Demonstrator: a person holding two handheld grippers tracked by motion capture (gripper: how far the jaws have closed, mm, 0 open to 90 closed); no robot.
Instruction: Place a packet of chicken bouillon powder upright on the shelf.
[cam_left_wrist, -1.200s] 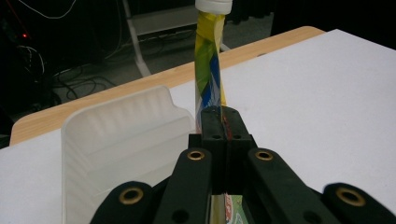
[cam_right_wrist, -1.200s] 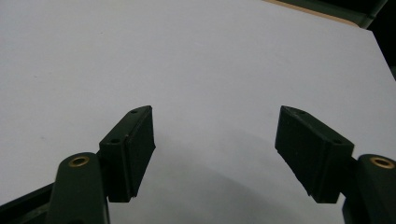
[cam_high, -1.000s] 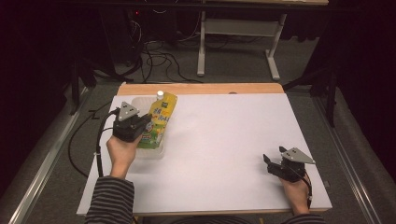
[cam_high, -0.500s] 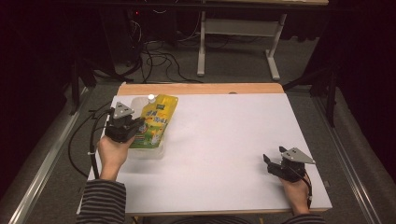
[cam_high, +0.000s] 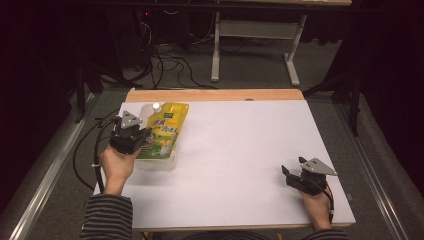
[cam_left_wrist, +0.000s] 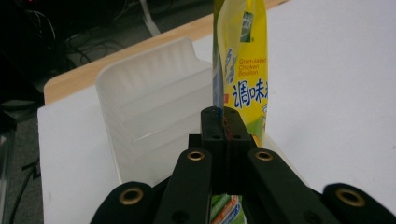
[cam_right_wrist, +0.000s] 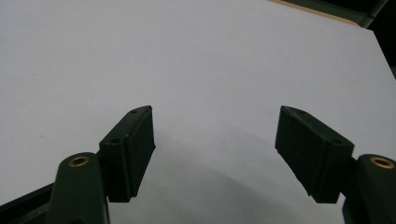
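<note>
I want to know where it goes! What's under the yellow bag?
A clear plastic tub sits below the yellow bag, which the left gripper pinches at its edge. The bag covers part of the tub, so I cannot tell what is inside there.

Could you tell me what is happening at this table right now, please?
A person works with a gripper in each hand. The left gripper has its jaws shut on the edge of a yellow chicken bouillon pouch, holding it above a clear plastic container at the table's left side. The right gripper rests with its jaws open over the bare white tabletop near the right front corner, holding nothing.
</note>
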